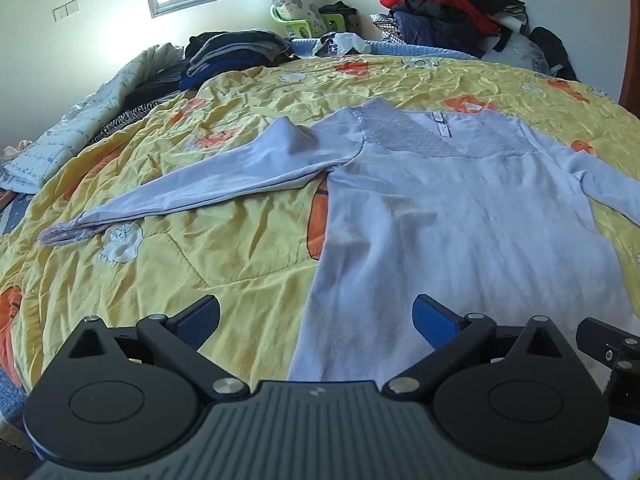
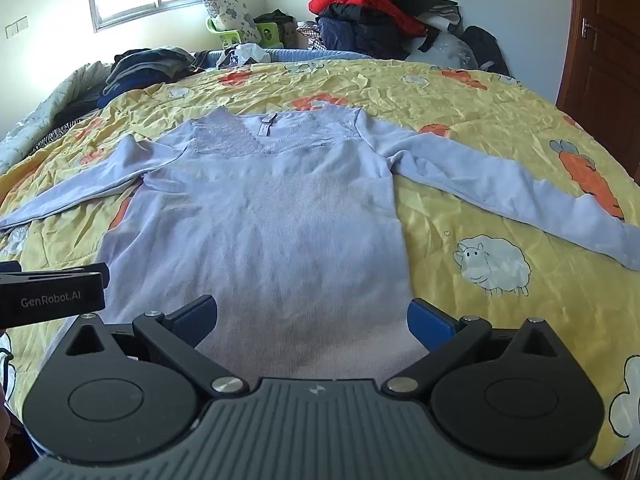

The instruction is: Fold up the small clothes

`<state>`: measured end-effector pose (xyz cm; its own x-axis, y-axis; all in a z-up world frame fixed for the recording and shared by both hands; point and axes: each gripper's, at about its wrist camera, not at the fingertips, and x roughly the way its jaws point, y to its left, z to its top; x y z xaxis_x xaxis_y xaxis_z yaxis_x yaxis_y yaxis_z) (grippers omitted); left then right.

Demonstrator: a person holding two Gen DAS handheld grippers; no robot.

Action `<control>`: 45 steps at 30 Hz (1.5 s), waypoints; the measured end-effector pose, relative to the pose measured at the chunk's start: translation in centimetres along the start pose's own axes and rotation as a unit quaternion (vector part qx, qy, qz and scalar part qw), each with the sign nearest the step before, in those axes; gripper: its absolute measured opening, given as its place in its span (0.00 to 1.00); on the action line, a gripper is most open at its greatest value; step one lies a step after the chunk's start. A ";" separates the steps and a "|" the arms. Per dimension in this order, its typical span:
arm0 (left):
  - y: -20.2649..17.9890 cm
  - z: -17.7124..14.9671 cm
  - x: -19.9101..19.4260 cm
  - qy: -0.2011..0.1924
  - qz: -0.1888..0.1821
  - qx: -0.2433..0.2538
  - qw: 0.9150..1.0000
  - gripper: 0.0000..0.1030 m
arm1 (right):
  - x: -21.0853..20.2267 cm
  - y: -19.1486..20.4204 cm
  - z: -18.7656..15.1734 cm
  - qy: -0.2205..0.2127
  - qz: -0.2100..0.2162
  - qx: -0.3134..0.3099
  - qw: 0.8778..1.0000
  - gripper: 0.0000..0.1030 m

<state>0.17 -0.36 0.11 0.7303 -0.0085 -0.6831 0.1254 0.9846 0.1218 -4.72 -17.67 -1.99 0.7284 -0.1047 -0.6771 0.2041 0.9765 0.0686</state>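
Note:
A pale lilac long-sleeved top (image 1: 460,216) lies flat, face up, on the yellow quilt (image 1: 180,264), with a lace yoke and both sleeves spread out. It also shows in the right wrist view (image 2: 264,224). My left gripper (image 1: 316,324) is open and empty, hovering over the top's lower left hem edge. My right gripper (image 2: 312,320) is open and empty, over the middle of the hem. The left sleeve (image 1: 208,188) points to the left; the right sleeve (image 2: 500,192) points to the right. The left gripper's body (image 2: 52,300) shows at the left of the right wrist view.
The quilt (image 2: 500,320) has sheep and carrot prints. A pile of dark folded clothes (image 1: 236,52) sits at the far left of the bed. A heap of red and dark jackets (image 2: 372,12) is stacked beyond the bed. A wooden door (image 2: 604,40) is at the right.

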 end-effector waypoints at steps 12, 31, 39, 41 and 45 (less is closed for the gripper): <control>1.1 -0.1 0.4 0.002 0.041 -0.018 0.999 1.00 | 0.2 -0.2 0.2 0.002 -0.002 0.001 1.000 1.00; 0.9 -0.4 0.8 0.012 0.032 -0.016 0.999 1.00 | 0.5 -0.5 0.0 0.004 -0.002 0.010 1.000 1.00; 0.7 -0.7 1.0 0.014 0.032 -0.010 0.999 1.00 | 0.7 -1.0 -0.1 0.003 -0.003 0.017 1.000 1.00; 0.7 -0.7 1.0 0.013 0.031 -0.009 0.999 1.00 | 0.7 -1.0 -0.1 0.003 -0.003 0.016 1.000 1.00; 0.6 -0.9 1.2 0.014 0.030 -0.003 0.999 1.00 | 0.7 -1.2 -0.2 0.001 -0.004 0.015 1.000 1.00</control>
<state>0.51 0.38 -1.24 0.7178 0.0544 -0.6942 0.0779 0.9844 0.1576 -4.55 -18.84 -2.71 0.7258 -0.1125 -0.6786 0.2300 0.9694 0.0853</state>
